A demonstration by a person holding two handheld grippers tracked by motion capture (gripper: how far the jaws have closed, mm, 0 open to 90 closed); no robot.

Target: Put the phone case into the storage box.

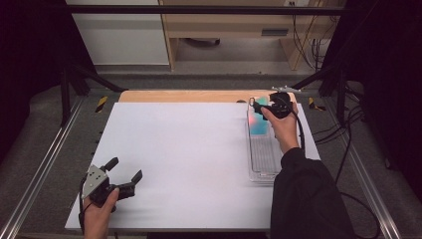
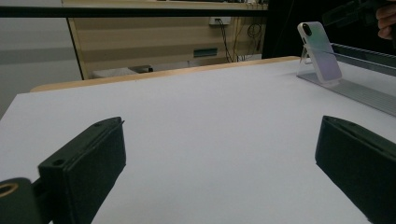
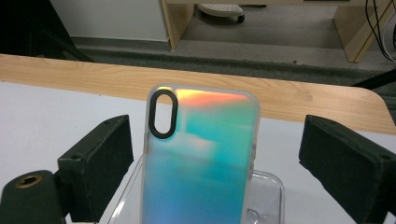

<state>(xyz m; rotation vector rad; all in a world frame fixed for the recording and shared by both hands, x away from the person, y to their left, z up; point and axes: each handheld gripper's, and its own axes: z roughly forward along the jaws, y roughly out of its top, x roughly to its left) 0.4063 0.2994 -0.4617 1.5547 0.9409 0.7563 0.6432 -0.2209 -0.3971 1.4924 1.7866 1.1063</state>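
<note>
Standing propped in the clear ribbed plastic rack (image 1: 263, 159) right of frame centre, between the spread, non-touching jaws of the right gripper (image 3: 212, 163): iridescent teal-and-orange translucent phone case (image 3: 198, 158), likely light, flexible, slippery, best pinched across side edges; left gripper (image 1: 122, 175) agape, empty, lower left.

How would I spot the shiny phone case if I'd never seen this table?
Find the white table, then the clear tray along its right side. At the tray's far end stands the phone case, propped upright, shimmering orange and teal, with a black oval camera hole.
</note>
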